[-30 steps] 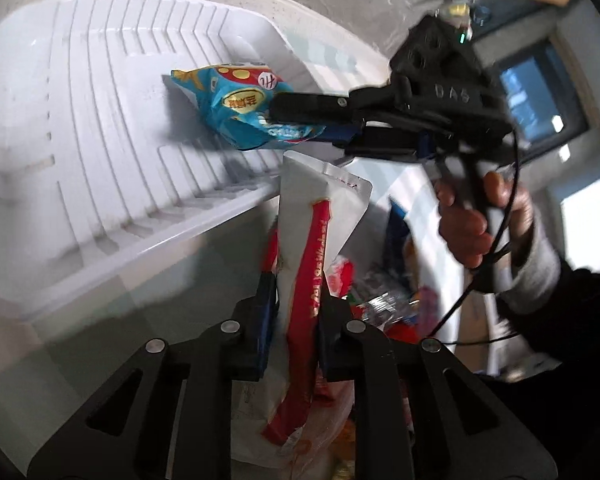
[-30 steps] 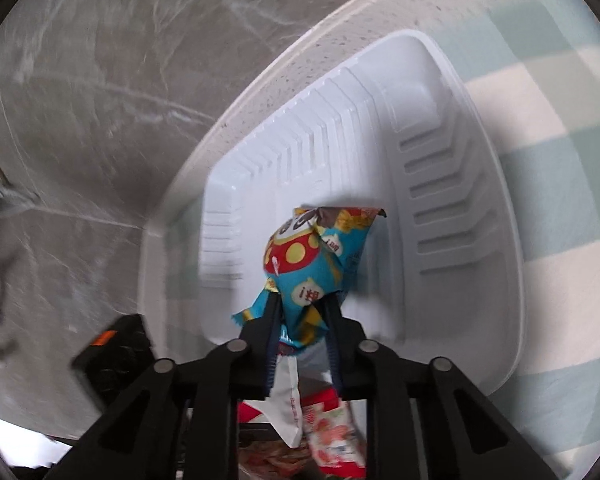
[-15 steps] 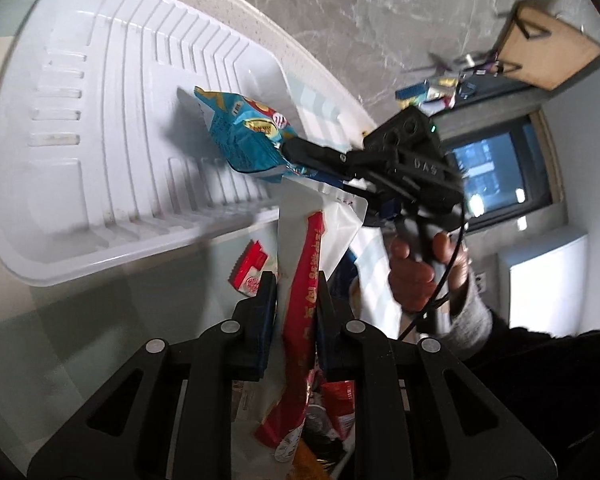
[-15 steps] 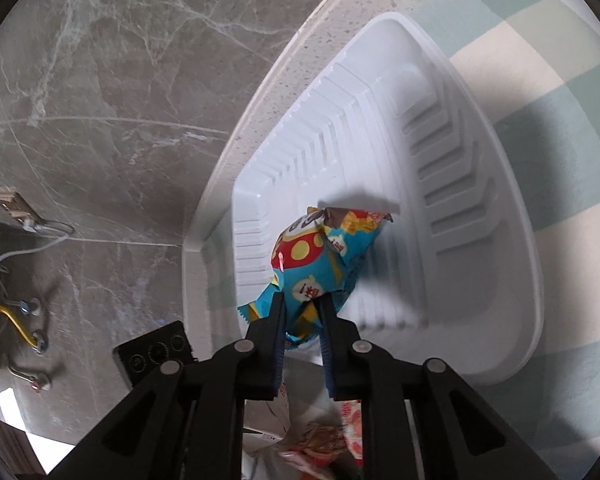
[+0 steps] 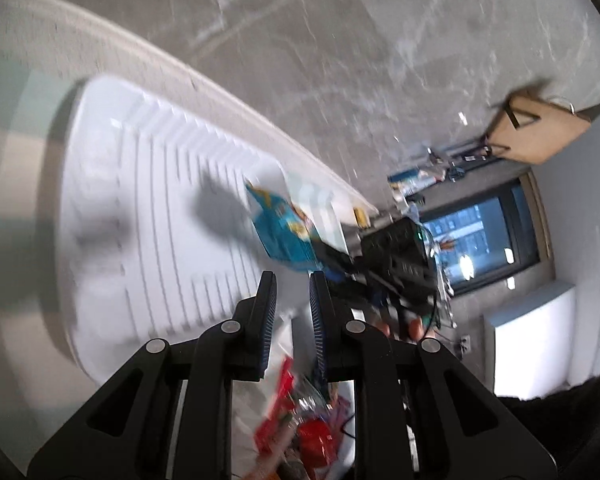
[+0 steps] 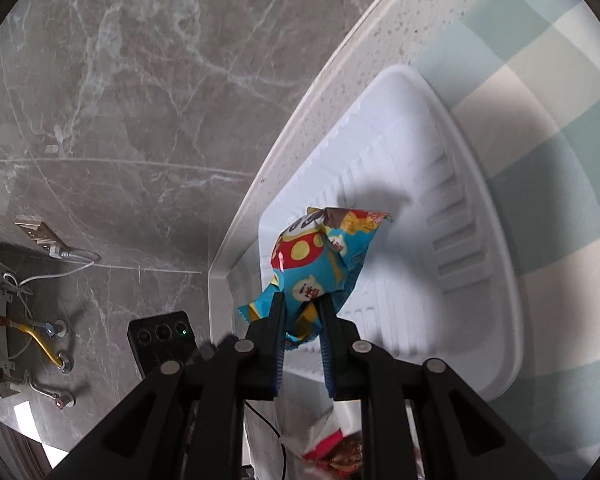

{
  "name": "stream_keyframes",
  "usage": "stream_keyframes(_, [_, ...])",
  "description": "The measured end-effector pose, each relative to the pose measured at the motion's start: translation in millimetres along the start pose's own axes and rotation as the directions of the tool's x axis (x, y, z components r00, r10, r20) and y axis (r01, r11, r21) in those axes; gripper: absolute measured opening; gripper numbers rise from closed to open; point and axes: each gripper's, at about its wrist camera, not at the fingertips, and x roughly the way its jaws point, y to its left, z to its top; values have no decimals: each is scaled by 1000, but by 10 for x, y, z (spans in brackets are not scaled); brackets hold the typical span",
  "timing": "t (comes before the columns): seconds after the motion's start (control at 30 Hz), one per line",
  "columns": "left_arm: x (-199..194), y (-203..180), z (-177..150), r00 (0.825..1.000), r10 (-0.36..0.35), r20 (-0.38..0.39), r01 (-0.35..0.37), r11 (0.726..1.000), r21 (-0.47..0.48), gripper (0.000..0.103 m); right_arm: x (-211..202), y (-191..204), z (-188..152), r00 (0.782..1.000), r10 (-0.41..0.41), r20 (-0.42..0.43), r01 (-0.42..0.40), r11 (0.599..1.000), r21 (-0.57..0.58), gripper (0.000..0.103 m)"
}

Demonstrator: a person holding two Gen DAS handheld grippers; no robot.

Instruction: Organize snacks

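A white ribbed tray (image 5: 148, 200) lies on the checked cloth. My right gripper (image 6: 302, 300) is shut on the lower end of a blue snack packet (image 6: 320, 256) with red and yellow print, held above the tray's (image 6: 480, 320) near left part. In the left wrist view the same blue packet (image 5: 284, 228) hangs over the tray's right end, and the right gripper (image 5: 320, 256) reaches in from the right. My left gripper (image 5: 293, 280) has its jaws close together. A white and red packet (image 5: 287, 332) sits low between its fingers, blurred. Nothing stands above its fingertips.
Several loose snacks in red and white wrappers (image 5: 300, 440) are heaped below both grippers (image 6: 332, 448). The table's speckled white edge (image 6: 340, 80) runs just past the tray, with marble floor beyond. A person's hand (image 5: 412, 326) holds the right gripper's handle.
The left gripper swung up and toward the tray. The white and red packet no longer sticks up past its fingertips. The right gripper drifted slightly with the blue packet still gripped.
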Motion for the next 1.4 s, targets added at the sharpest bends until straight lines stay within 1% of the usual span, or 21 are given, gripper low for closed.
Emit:
stream_keyframes(0.1, [-7,2,75,995,104,1,-104,993,57,16,8,27,22,999,-42,4,42,998,-40,17])
stream_keyframes(0.17, [45,-30,57,992,117,-37,-113,990,82,17,18,38,33,998,-68,3,68,996,-61,17])
stream_keyframes(0.2, [91,-89,10,987,146,-67,-137,983,126,23,25,55,33,996,-85,4,85,993,-77,17])
stream_keyframes(0.23, [152,-160,-22,981,175,-84,-159,973,167,29,28,66,30,994,-106,7,106,990,-95,17])
stream_keyframes(0.27, [211,-245,-81,973,203,-113,-175,959,222,55,31,63,29,993,-115,5,115,988,-103,17])
stream_keyframes(0.3, [279,-329,-171,963,227,-142,-182,945,273,76,41,59,23,993,-121,2,120,987,-107,17])
stream_keyframes(0.33, [335,-401,-259,958,239,-161,-180,932,314,76,58,54,14,992,-129,-1,128,985,-112,17])
stream_keyframes(0.4, [470,-563,-436,939,270,-212,-172,904,392,76,97,61,-9,989,-147,-6,145,981,-128,17])
stream_keyframes(0.43, [538,-621,-536,921,319,-225,-194,874,445,76,115,59,-20,988,-155,-7,153,979,-134,17])
stream_keyframes(0.5, [655,-683,-683,895,364,-258,-196,840,507,76,146,51,-41,986,-165,-11,162,977,-140,17])
stream_keyframes(0.67, [901,-670,-869,827,507,-242,-287,751,594,76,207,81,-75,984,-175,-17,171,974,-146,17])
stream_keyframes(0.7, [938,-655,-877,818,522,-240,-298,742,600,76,218,86,-83,983,-181,-20,176,973,-153,17])
stream_keyframes(0.73, [962,-636,-876,816,522,-247,-298,746,595,76,223,87,-93,982,-185,-19,180,971,-157,17])
stream_keyframes(0.77, [995,-626,-876,807,542,-234,-320,735,598,76,225,87,-102,982,-190,-20,185,970,-160,17])
stream_keyframes(0.87, [1090,-592,-929,757,624,-193,-369,652,662,76,229,84,-116,981,-192,-20,186,969,-160,18])
stream_keyframes(1.1, [1343,-677,-1074,715,687,-134,-389,549,740,79,238,29,-131,976,-217,-17,212,965,-156,20])
stream_keyframes(1.27, [1500,-714,-1176,703,702,-112,-401,521,754,78,264,66,-147,967,-256,-12,249,949,-193,22])
stream_keyframes(1.3, [1521,-728,-1218,696,712,-93,-405,496,768,70,266,73,-150,965,-261,-10,254,946,-199,22])
stream_keyframes(1.33, [1498,-776,-1279,692,719,-69,-409,469,783,66,272,79,-152,964,-266,-11,259,944,-204,23])
stream_keyframes(1.37, [1497,-796,-1284,706,704,-76,-398,484,780,55,272,82,-154,963,-269,-11,261,943,-206,24])
stream_keyframes(1.4, [1502,-813,-1294,706,705,-65,-408,480,777,35,272,86,-157,963,-271,-9,263,942,-210,25])
